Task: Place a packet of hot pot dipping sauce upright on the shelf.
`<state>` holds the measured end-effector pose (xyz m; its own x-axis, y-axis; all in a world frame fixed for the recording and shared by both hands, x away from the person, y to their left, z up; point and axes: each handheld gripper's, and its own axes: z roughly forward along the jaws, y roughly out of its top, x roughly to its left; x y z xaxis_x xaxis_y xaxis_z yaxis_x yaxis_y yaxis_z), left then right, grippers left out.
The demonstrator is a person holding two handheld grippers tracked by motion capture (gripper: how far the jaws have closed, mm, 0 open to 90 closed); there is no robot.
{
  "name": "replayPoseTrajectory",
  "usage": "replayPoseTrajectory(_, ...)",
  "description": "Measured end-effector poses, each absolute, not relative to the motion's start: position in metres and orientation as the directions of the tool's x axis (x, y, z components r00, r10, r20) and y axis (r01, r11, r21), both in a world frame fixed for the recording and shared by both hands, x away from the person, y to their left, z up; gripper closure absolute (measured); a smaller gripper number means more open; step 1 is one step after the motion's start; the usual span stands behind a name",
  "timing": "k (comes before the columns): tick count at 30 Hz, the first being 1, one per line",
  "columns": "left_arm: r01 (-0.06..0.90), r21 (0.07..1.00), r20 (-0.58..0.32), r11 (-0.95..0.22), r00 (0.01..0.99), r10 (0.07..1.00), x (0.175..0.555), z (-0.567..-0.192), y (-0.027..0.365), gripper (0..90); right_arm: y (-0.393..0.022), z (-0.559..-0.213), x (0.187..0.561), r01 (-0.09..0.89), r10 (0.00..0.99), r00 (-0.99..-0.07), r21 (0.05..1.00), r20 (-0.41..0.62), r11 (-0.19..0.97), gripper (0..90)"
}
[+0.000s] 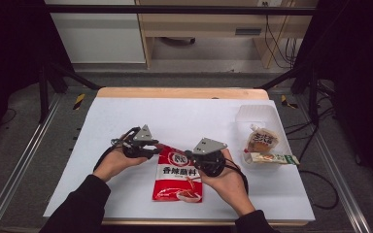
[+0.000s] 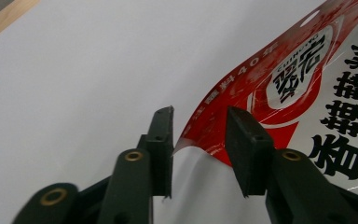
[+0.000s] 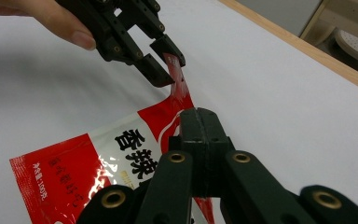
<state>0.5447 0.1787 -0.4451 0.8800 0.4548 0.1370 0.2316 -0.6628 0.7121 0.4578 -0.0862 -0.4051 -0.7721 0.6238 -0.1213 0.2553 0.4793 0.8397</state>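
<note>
The right gripper (image 3: 198, 135) is pinching the top edge of the red sauce packet (image 1: 178, 175), its two jaws pressed flat together on the film so that the packet's upper end is lifting off the white table cover (image 1: 184, 116). From that grip the raised corner is running away toward eleven o'clock in the right gripper view, straight into the left gripper (image 3: 165, 58). The left gripper's jaws are standing part-way spread on either side of that corner; in its own view the curled red tip (image 2: 193, 135) is sitting in the gap, close against the left finger (image 2: 162, 140) but with air showing before the right finger (image 2: 244, 149), so the pads are not yet pressing on it. The likely reason for two holds so near each other is to pull the top seam apart, one gripper anchoring and the other taking the corner.

In the high view the packet is lying near the front of the table, at about six o'clock from the table's centre, its lower part flat. A clear plastic tray (image 1: 257, 114) at three o'clock is holding a brown pouch (image 1: 262, 141) and a long green-ended sachet (image 1: 272, 158)
</note>
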Motion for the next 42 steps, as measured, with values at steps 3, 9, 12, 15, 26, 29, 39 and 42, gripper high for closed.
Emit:
replayPoseTrajectory(3, 0.234, 0.693, 0.139, -0.682, 0.885, 0.445, 0.543, -0.444, 0.177, 72.9, -0.087, -0.405, 0.459, 0.26, 0.625, -0.772, 0.839, -0.117, 0.478, 90.0)
replayPoseTrajectory(9, 0.26, 0.685, 0.125, -0.681, 0.879, 0.461, 0.542, -0.439, 0.177, 89.8, -0.089, -0.404, 0.461, 0.265, 0.625, -0.771, 0.83, -0.123, 0.491, 90.0)
replayPoseTrajectory(12, 0.253, 0.699, 0.129, -0.669, 0.876, 0.466, 0.538, -0.433, 0.18, 90.0, -0.091, -0.404, 0.463, 0.277, 0.625, -0.772, 0.824, -0.115, 0.494, 90.0)
replayPoseTrajectory(15, 0.253, 0.718, 0.12, -0.649, 0.873, 0.472, 0.535, -0.425, 0.183, 90.0, -0.096, -0.402, 0.466, 0.287, 0.628, -0.77, 0.816, -0.114, 0.501, 90.0)
replayPoseTrajectory(26, 0.248, 0.709, 0.124, -0.66, 0.877, 0.464, 0.536, -0.423, 0.183, 90.0, -0.098, -0.401, 0.466, 0.275, 0.602, -0.788, 0.801, -0.129, 0.532, 90.0)
replayPoseTrajectory(29, 0.23, 0.724, 0.153, -0.65, 0.866, 0.476, 0.536, -0.424, 0.181, 74.4, -0.097, -0.399, 0.464, 0.268, 0.597, -0.792, 0.805, -0.128, 0.529, 90.0)
replayPoseTrajectory(39, 0.213, 0.713, 0.153, -0.668, 0.883, 0.444, 0.542, -0.437, 0.175, 45.0, -0.095, -0.393, 0.46, 0.254, 0.581, -0.806, 0.819, -0.116, 0.515, 90.0)
replayPoseTrajectory(42, 0.207, 0.717, 0.146, -0.666, 0.889, 0.433, 0.543, -0.438, 0.173, 45.1, -0.093, -0.39, 0.458, 0.247, 0.575, -0.81, 0.823, -0.114, 0.511, 90.0)
